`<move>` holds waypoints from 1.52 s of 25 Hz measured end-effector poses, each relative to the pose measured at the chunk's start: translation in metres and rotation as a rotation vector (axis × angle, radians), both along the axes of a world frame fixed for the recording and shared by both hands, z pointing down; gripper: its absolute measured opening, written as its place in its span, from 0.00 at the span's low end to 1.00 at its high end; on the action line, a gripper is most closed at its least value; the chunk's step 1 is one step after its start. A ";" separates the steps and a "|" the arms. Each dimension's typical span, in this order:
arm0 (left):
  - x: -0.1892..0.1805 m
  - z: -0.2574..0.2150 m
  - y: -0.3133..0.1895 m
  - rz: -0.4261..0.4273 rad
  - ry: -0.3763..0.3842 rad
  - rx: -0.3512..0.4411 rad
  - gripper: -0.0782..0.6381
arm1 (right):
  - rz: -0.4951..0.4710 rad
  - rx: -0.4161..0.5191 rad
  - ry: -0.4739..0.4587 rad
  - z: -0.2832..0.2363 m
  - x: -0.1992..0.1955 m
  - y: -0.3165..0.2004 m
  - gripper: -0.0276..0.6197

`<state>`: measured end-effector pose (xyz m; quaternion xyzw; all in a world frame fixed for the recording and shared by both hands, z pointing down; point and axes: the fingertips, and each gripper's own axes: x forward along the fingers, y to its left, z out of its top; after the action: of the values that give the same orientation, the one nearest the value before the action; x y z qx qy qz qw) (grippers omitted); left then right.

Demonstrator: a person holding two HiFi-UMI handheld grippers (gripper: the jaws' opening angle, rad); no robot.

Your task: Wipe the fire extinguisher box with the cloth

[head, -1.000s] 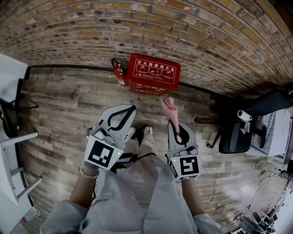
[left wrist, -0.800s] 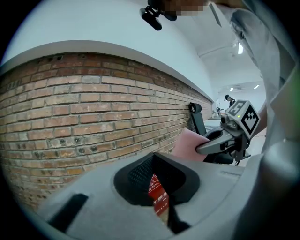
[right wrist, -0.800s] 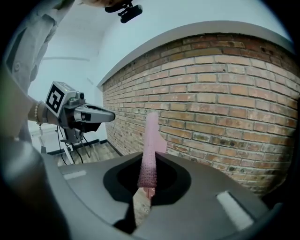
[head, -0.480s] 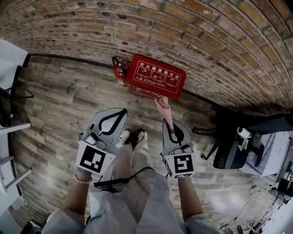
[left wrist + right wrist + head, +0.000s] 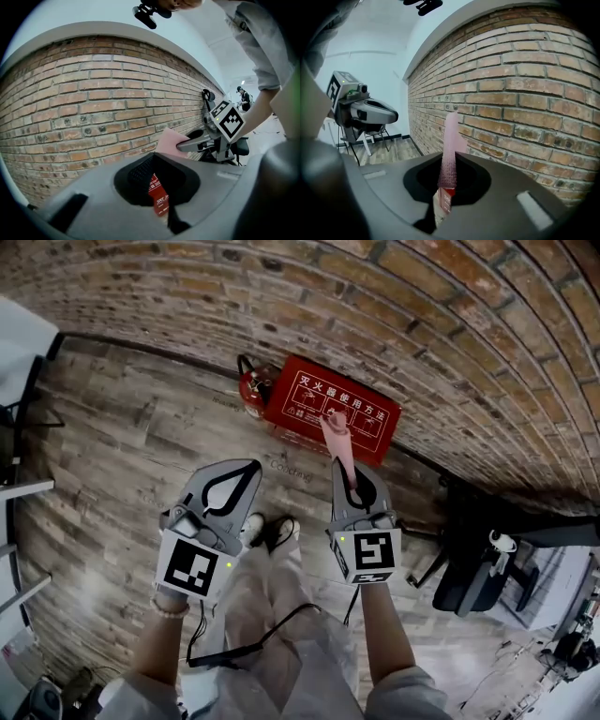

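A red fire extinguisher box [image 5: 333,409] with white print lies on the wooden floor against the brick wall, a red extinguisher [image 5: 253,390] at its left end. My right gripper [image 5: 352,476] is shut on a pink cloth [image 5: 337,439] that sticks up past its tips, over the box's front. The right gripper view shows that cloth [image 5: 451,145] pinched upright between the jaws. My left gripper [image 5: 246,470] hangs beside it, left of the box, jaws shut with nothing in them. A strip of the red box [image 5: 158,197] shows through the left gripper's opening.
A black office chair [image 5: 478,568] stands at the right near the wall. White furniture [image 5: 14,381] lines the left edge. The person's legs and shoes [image 5: 272,531] are directly below the grippers, and a black cable hangs by them.
The view has closed in on the box. The right gripper with the pink cloth has come forward over the box's front edge; the left gripper keeps its place beside it.
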<state>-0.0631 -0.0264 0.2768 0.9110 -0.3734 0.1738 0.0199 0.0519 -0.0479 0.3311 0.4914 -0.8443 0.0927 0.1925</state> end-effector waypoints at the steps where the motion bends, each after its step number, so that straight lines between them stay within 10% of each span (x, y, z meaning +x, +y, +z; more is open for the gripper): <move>1: -0.001 0.003 -0.004 -0.008 0.002 0.003 0.11 | -0.012 -0.001 0.003 0.005 -0.003 -0.007 0.07; 38: -0.026 0.112 -0.067 -0.110 -0.013 -0.092 0.11 | -0.235 -0.156 0.097 0.194 -0.110 -0.165 0.07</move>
<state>-0.0894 -0.0935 0.3887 0.8861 -0.4146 0.1952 0.0688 -0.0581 -0.2126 0.5247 0.3768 -0.8759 0.1112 0.2800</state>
